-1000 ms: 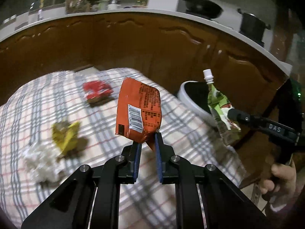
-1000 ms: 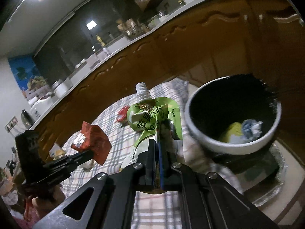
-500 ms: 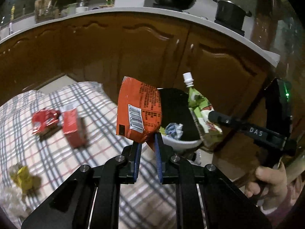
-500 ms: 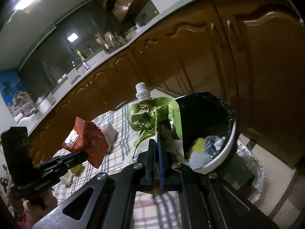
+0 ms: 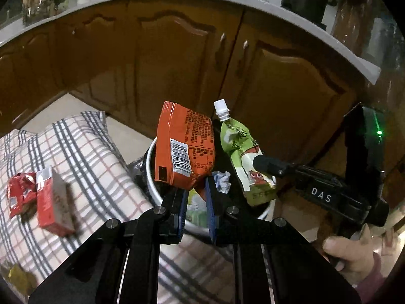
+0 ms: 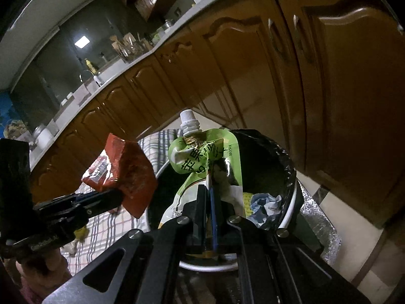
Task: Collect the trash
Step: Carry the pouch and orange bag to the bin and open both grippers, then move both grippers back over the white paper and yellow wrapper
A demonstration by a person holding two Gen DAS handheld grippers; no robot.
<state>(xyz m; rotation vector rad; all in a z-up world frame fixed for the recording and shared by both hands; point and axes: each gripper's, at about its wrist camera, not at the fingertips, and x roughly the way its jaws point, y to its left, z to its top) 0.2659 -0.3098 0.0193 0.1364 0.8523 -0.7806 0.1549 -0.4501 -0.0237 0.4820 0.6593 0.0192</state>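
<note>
- At the far left of the left wrist view, a crumpled red wrapper [image 5: 19, 195] lies on the checked cloth [image 5: 83, 157], touching a small red carton [image 5: 52, 204] that lies on its side; the print on both is blurred.
- At the lower left edge a yellow scrap [image 5: 15, 277] is cut off by the frame, so what it is cannot be told.
- The left hand-held gripper [image 5: 196, 190] has its blue pads closed on the bottom corner of an orange snack bag [image 5: 183, 149], which stands upright over the bin [image 5: 152, 177]; the bag hides most of the bin's near rim.
- Inside the bin, crumpled white-blue paper [image 5: 221, 181] and something pale green show between the jaws, only partly visible.
- To the right, the right hand-held gripper [image 5: 260, 163] pinches a green spout pouch [image 5: 239, 149] with a white cap, held above the bin's right side; the person's hand [image 5: 350, 253] on its grip is cut off at the frame edge.
- In the right wrist view the same orange snack bag [image 6: 124, 174] appears at left, its held corner hidden by the left hand-held gripper [image 6: 119, 197].
- At centre the right hand-held gripper [image 6: 208, 195] is clamped tight on the green spout pouch [image 6: 202, 157], which blocks the bin's middle.
- The bin [image 6: 291, 177], lined with a black bag, shows crumpled paper [image 6: 264, 202] and a yellow bit at the bottom.
- Foil [image 6: 319, 217] lies under the bin at right, half in shadow.
</note>
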